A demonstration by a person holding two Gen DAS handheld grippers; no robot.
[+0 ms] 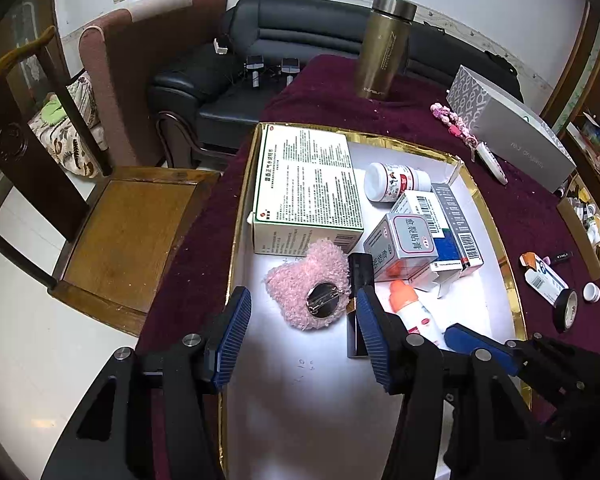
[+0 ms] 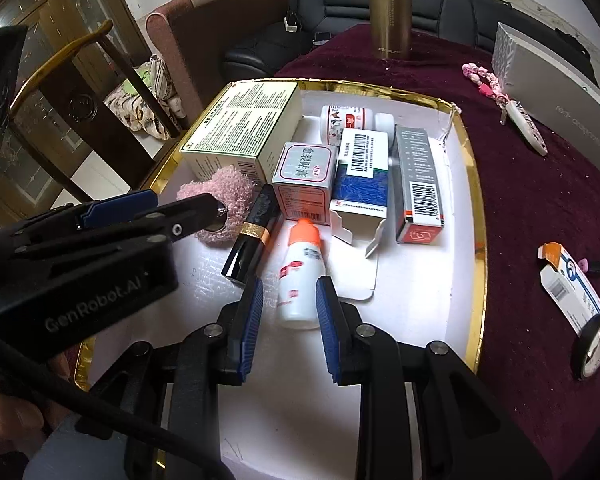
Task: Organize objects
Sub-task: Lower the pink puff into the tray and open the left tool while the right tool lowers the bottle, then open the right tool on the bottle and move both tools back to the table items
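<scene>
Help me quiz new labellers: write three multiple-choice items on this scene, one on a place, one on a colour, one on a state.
1. Where does the gold flask stand? A in the tray; B on the purple cloth; C on the chair.
2. The dropper bottle has a cap that is: A orange; B blue; C green.
3. The white pill bottle is: A upright; B lying on its side; C uncapped.
B: it stands on cloth beyond the tray's rim. A: the orange tip shows. B: its side rests on the tray floor.
</scene>
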